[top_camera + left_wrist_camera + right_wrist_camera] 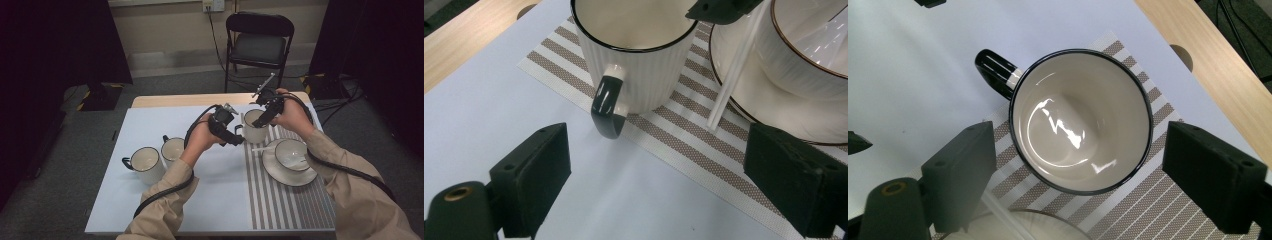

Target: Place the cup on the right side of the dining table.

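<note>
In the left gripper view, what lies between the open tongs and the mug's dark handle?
Nothing lies there: only bare white table cover separates the left tongs from the handle of the mug.

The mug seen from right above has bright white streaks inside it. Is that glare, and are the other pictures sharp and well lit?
Yes: in the right gripper view the mug throws back glare from its glossy inside. In the left gripper view its dark handle shines too, and the near black jaws look soft. In the high view the table is lit, the room around it dark.
</note>
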The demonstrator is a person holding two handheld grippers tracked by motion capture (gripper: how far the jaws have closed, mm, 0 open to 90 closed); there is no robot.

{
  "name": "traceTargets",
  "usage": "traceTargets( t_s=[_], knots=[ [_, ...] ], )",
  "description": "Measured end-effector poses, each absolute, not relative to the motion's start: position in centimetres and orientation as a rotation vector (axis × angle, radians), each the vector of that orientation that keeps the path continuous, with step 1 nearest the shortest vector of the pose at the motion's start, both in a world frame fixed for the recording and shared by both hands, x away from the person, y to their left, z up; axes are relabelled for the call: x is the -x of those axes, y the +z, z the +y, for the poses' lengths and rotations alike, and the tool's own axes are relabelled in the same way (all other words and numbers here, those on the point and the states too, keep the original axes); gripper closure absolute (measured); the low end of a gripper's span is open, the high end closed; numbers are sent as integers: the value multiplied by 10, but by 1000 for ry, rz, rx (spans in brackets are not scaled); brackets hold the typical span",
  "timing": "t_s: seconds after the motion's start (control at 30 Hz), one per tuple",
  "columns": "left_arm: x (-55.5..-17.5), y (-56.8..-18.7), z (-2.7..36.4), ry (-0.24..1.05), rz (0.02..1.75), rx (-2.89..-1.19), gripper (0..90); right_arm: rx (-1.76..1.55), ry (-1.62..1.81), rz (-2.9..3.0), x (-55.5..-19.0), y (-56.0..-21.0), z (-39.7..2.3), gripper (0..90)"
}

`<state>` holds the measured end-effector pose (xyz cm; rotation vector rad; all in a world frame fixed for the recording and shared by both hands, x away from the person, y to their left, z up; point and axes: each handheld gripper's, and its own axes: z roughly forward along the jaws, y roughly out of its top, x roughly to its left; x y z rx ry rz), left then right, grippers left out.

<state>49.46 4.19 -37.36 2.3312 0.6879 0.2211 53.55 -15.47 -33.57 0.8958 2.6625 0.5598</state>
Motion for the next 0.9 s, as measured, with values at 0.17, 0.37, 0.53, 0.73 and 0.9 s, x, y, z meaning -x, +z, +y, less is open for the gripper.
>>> traceTargets(
  t_s=[0.17, 0.37, 0.53, 0.73, 0.9],
  knots=[
    [-489, -375, 43, 218, 689, -2337, 112, -897, 559, 2668, -532, -337, -154, 133],
    [-484, -377, 47, 208, 692, -2325, 123, -885, 556, 2666, -525, -334, -152, 132],
    [-481, -376, 49, 212, 692, -2323, 122, -875, 551, 2680, -523, -334, -151, 132],
    [-475, -375, 50, 213, 694, -2326, 126, -868, 552, 2686, -517, -334, -149, 133],
    [-472, -376, 52, 216, 695, -2330, 126, -867, 556, 2685, -514, -333, -150, 133]
  ],
)
